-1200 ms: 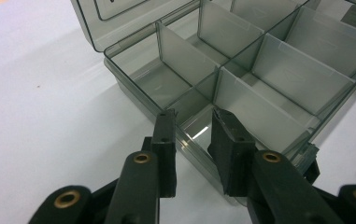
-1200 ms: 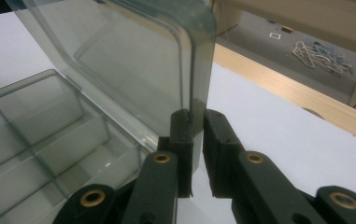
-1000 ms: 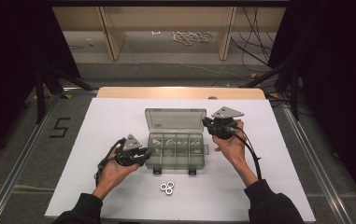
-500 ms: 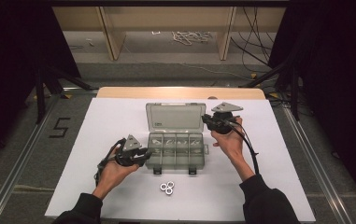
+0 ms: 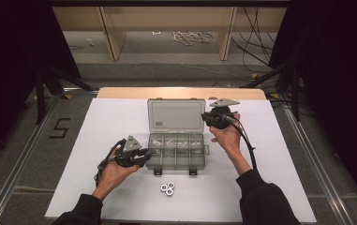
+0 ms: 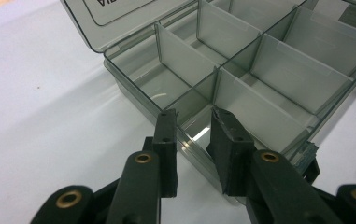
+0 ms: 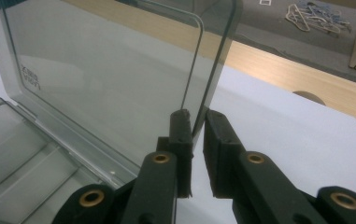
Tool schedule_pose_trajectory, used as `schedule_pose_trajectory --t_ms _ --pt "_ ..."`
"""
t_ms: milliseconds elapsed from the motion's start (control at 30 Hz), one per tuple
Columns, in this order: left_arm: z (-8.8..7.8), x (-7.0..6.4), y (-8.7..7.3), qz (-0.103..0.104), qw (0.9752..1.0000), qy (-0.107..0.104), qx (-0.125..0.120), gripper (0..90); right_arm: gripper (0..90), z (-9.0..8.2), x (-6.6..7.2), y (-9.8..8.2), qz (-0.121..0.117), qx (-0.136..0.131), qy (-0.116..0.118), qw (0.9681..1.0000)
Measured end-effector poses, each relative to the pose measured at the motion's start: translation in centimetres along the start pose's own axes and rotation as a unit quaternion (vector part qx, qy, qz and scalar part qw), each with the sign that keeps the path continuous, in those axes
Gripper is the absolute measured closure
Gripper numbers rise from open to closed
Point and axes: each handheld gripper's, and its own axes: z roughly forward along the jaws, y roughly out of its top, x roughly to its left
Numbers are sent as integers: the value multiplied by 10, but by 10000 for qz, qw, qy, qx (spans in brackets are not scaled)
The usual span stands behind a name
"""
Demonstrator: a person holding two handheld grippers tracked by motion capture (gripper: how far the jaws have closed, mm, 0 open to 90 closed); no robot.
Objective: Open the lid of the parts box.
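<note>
box (image 5: 176, 149) sits mid-table, lid (image 5: 175, 115) up at 12 o'clock — right gripper (image 7: 195, 122) pinching its edge, left gripper (image 6: 193, 125) clamping the wall; nuts (image 5: 168, 188) at 6 o'clock not yet sorted.

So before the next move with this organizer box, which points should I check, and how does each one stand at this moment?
1. Lid fully open and upright: ok.
2. Right gripper on the lid's right edge, edge between its jaws: ok.
3. Left gripper steadying the organizer box: its jaws straddle the wall at the box's left end, but whether they press firmly: cannot tell.
4. Compartments beside the left gripper empty: ok. The far ones: cannot tell.
5. Three metal nuts on the table in front of the box, apart from both grippers: ok.
</note>
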Motion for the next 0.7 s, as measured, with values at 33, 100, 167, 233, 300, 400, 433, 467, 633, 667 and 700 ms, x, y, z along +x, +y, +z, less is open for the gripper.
schedule_pose_trajectory --t_ms 33,100,167,233,300,400,433,467,633,667,700 --pt "1 -1 0 -108 9999 16 -80 721 821 1 0 0 -14 21 -18 10000" --pt "1 -1 0 -44 10000 13 -44 720 820 4 -2 1 -66 -33 -58 10000" --pt "1 -1 0 -57 10000 14 -52 720 819 5 -3 2 51 31 9 10000" --pt "-1 0 0 6 10000 -31 36 720 818 6 -3 2 62 40 2 10000" --pt "-1 1 -1 35 10000 -12 10 718 816 6 -3 2 5 56 -34 10000" --pt "0 -1 -1 -66 10000 -28 -54 717 816 7 -2 3 217 152 -19 9996" --pt "0 -1 -1 -87 9999 -40 -41 717 816 7 -2 2 237 136 -32 9996" --pt "1 -1 -1 -78 9999 -36 -53 718 815 10 -5 2 18 38 -40 10000" --pt "0 0 -1 -17 10000 -5 -76 717 811 13 -5 4 67 126 -100 9998" --pt "0 -1 -1 -25 10000 -6 -79 717 810 14 -4 5 140 174 -86 9997" --pt "1 -1 -1 -35 10000 -4 -84 717 809 15 -6 5 65 183 -101 9998"
